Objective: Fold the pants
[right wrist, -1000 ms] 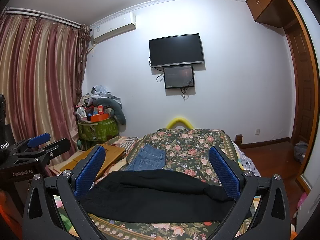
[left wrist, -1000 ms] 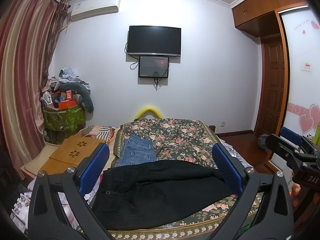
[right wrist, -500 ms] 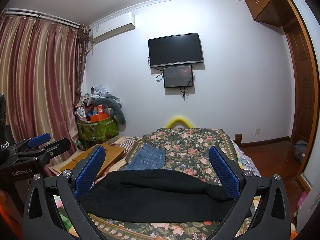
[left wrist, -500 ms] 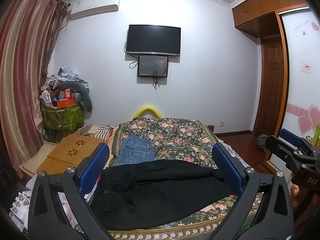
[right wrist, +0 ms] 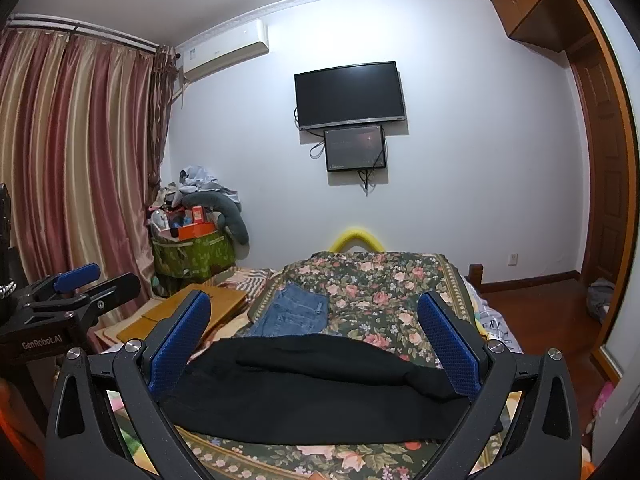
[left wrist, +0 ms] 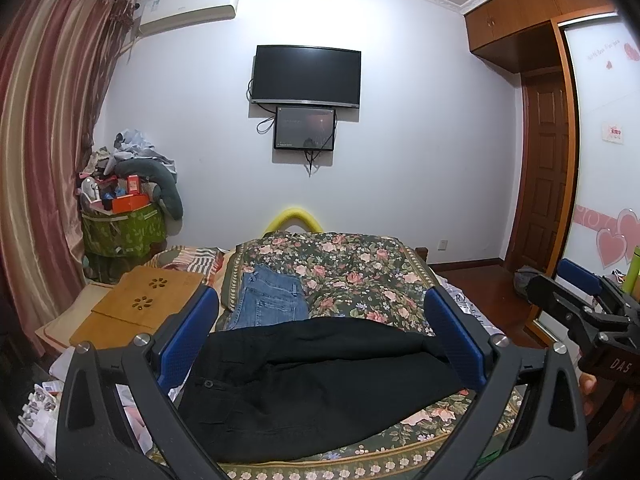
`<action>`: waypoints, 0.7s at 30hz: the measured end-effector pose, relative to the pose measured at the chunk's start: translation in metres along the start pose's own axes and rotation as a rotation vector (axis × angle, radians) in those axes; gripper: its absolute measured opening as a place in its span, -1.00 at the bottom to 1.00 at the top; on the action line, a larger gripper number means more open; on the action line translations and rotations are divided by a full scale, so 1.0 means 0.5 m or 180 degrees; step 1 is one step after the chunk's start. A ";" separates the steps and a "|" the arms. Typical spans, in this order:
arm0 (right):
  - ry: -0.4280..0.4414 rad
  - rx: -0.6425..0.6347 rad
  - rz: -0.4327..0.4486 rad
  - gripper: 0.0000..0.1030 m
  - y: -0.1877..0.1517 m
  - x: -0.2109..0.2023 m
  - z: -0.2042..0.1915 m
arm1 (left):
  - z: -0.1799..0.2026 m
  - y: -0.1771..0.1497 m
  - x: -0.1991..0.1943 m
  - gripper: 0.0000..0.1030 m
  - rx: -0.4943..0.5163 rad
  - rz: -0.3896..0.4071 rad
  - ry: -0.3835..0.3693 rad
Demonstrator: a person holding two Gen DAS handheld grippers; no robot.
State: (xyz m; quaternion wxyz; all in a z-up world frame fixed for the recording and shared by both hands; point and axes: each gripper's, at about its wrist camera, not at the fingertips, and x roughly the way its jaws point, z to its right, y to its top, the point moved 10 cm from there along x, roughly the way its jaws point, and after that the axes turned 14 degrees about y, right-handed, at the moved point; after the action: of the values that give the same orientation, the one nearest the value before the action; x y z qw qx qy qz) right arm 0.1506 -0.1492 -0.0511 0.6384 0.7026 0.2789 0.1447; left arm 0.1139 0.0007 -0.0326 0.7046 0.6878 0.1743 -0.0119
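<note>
Blue-padded, the left gripper (left wrist: pixel 322 338) and right gripper (right wrist: pixel 314 340) hover with jaws wide apart, holding nothing. Beyond them we see the black pants (left wrist: pixel 316 380) lying across the near end of the floral bedspread (left wrist: pixel 360 268), apparently doubled leg on leg; we judge the crosswise folds remain. Folded jeans (left wrist: pixel 268 300) lie farther back.

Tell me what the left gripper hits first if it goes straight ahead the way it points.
Probably the black pants: they lie on the bed right between and below the open left gripper. If it passes above them, the jeans come next. Depth is hard to judge.
</note>
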 end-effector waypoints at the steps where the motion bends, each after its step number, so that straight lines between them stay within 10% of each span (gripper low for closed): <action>1: -0.0003 -0.0001 -0.0013 1.00 -0.001 0.004 0.001 | -0.002 0.000 0.005 1.00 -0.0005 -0.0010 0.0000; 12: 0.0024 -0.0048 -0.0172 1.00 -0.021 0.096 0.044 | -0.033 0.001 0.135 1.00 0.0089 -0.0136 0.0116; 21: -0.0037 -0.0080 -0.0593 1.00 -0.069 0.259 0.141 | -0.138 -0.036 0.411 1.00 0.0031 -0.0775 0.0387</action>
State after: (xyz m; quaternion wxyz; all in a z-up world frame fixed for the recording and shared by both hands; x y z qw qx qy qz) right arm 0.2867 -0.1310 -0.1145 0.6594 0.6665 0.3375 0.0842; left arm 0.2864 0.1127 -0.1036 0.6827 0.6644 0.2988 -0.0565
